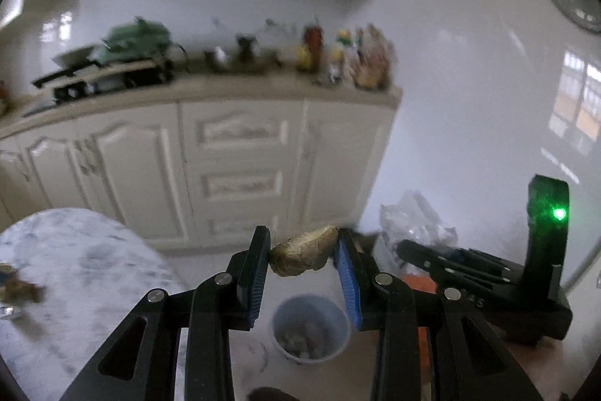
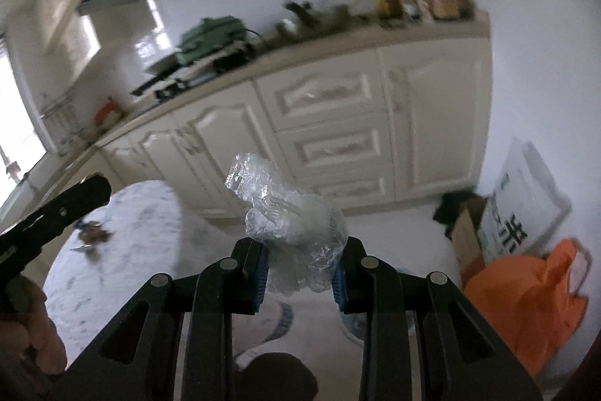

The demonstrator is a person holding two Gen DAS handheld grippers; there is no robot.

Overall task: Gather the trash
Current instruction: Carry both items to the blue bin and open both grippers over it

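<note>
Currently my left gripper (image 1: 304,252) pinches a tan crumpled lump of trash (image 1: 304,256) between its blue pads, jaws pressed onto its two ends. Below it on the floor stands a pale blue bin (image 1: 310,327), already holding greyish scraps. To the left, the marbled round table (image 1: 75,269) carries a small brown scrap (image 1: 20,288) near its left edge.

My right gripper (image 2: 300,269) clamps a wad of clear crinkled plastic film (image 2: 289,217); the film bulges up and leans left above the jaws. The same wad and gripper show at right in the left wrist view. The other gripper's black finger enters the right wrist view at left, with a hand (image 2: 26,333) beneath it.

Far side: cream kitchen cabinets (image 1: 233,153), cluttered counter, blurred. An orange bag (image 2: 533,295) and a cardboard box (image 2: 469,235) sit at right by the wall.
</note>
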